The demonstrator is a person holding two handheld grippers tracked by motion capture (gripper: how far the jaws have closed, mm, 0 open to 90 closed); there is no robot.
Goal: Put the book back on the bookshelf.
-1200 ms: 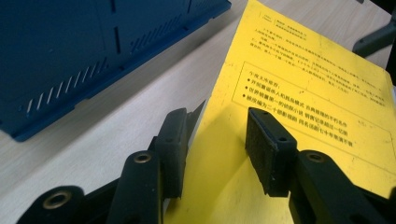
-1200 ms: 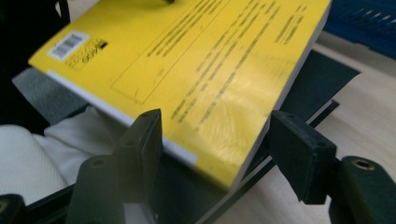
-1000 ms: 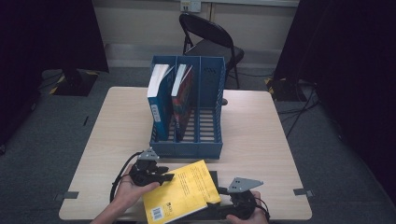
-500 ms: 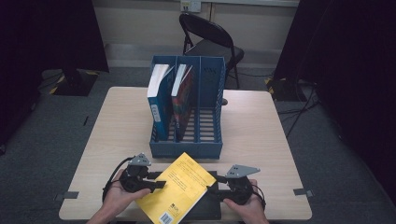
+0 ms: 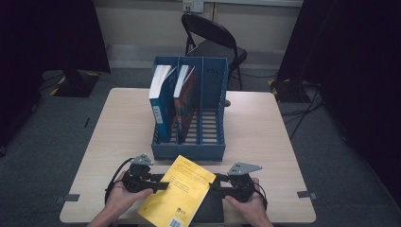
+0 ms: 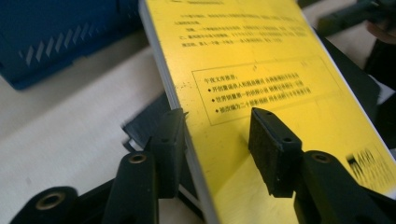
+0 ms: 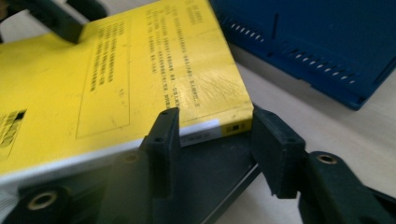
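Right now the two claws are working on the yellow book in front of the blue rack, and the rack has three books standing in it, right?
Not quite. The blue rack has two books standing in it, not three; the high view shows its right slot bare. The rest is right: both claws are at the yellow book.

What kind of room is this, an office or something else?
Probably a recording studio or lab rather than an office: black curtains hang on both sides, cables trail over grey carpet, and a lone wooden table carries a blue file rack, with a folding chair behind.
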